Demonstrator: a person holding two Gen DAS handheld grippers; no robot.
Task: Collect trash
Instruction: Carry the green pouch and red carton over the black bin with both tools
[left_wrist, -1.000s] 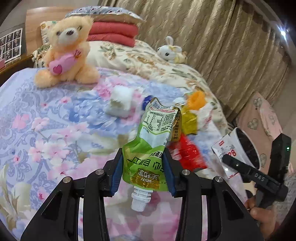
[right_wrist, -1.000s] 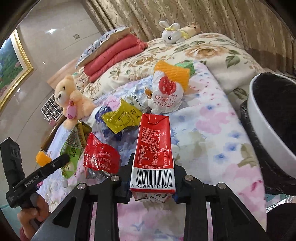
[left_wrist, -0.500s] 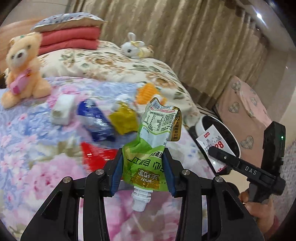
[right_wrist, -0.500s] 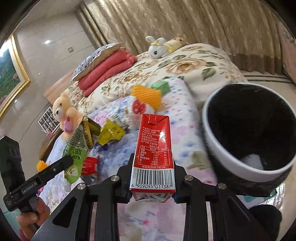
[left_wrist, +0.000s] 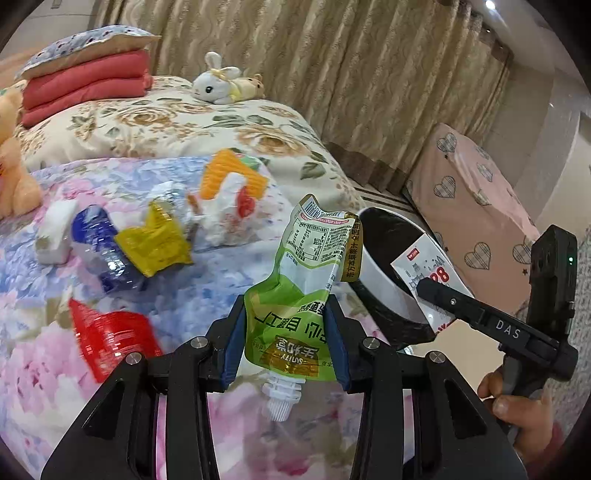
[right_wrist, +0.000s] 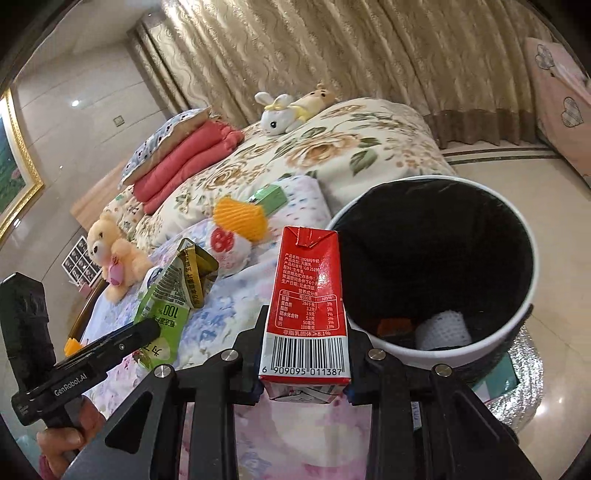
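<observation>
Bin beside bed; wrappers apparently scattered on quilt.

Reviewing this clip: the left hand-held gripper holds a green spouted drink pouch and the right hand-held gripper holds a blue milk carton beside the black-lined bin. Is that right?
Not quite. The milk carton in the right hand-held gripper is red, not blue, as the right wrist view shows. The rest stands: the left hand-held gripper holds the green spouted pouch, and the carton is beside the black-lined bin.
</observation>
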